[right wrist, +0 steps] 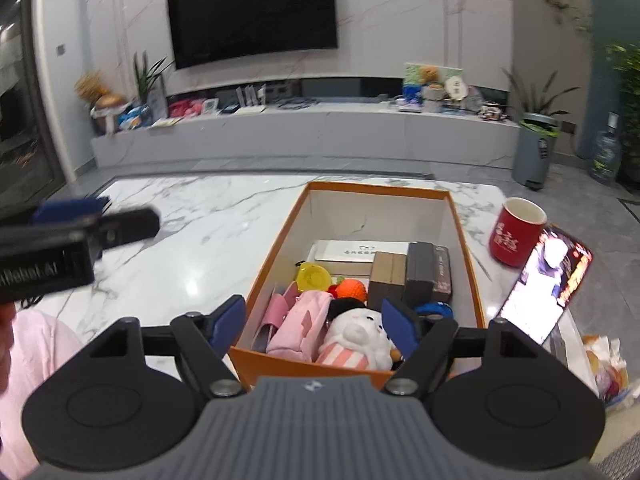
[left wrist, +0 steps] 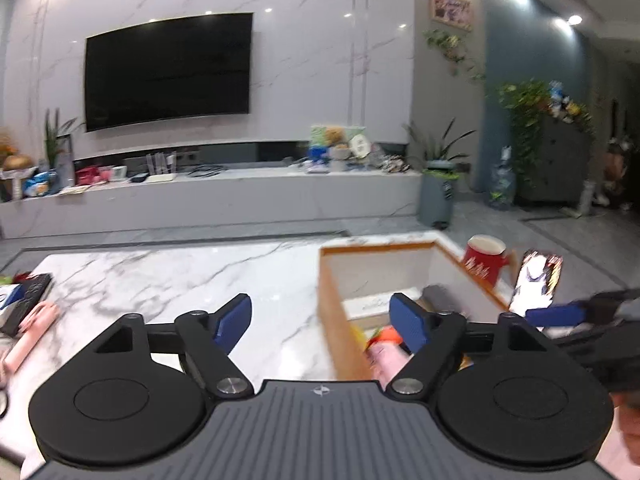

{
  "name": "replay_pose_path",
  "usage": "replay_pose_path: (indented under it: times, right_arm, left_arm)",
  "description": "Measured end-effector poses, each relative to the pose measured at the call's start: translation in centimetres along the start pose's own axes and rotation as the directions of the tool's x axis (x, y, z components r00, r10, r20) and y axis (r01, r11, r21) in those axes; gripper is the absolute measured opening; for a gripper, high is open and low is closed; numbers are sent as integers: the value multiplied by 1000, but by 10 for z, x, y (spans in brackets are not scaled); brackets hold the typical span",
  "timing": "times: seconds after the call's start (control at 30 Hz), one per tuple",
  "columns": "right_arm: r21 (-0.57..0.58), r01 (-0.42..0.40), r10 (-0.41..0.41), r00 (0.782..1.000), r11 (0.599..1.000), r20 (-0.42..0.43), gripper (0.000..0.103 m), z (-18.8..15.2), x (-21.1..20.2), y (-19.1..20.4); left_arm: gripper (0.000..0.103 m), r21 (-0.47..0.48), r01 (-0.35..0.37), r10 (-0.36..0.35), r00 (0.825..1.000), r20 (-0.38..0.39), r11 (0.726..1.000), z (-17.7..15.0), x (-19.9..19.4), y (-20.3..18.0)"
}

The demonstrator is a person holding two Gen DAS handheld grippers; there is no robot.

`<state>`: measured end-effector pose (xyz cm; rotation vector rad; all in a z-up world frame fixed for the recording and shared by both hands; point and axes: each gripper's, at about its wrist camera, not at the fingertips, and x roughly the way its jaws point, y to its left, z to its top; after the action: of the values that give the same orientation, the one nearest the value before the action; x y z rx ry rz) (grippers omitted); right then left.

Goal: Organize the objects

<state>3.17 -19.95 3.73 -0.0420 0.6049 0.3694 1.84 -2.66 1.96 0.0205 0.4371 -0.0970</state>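
Both the left gripper [left wrist: 322, 322] and right gripper [right wrist: 312, 322] are hanging released, empty. The orange box [right wrist: 466, 236] is sitting on the marble table [right wrist: 192, 224], holding toys; beside it a red mug [right wrist: 516, 232] is showing unreadable white lettering.

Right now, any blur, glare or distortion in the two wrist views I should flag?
Left wrist view: motion-blurred, box edges and red mug soft; ceiling spots glare on the marble wall. Right wrist view: sharper, box contents readable; lamp glare on the table, lit phone screen partly blown out, left gripper smeared at the frame edge. Both: fisheye bends the TV and leaves dark corners.
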Motion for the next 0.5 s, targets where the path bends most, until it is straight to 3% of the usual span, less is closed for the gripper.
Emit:
replay_pose_path:
  times: [0.13, 0.27, 0.5]
  right_arm:
    - [31, 18, -19, 1000, 999, 13, 81, -8, 0, 1]
    - [34, 50, -51, 999, 998, 18, 85, -17, 3, 1]
    - [95, 111, -112, 994, 989, 13, 87, -45, 15, -7]
  left_arm:
    - [94, -15, -71, 71, 997, -24, 997, -11, 8, -4]
    - [95, -75, -74, 67, 994, -91, 994, -23, 14, -1]
    - [95, -64, -102, 90, 981, -170, 993, -49, 21, -5]
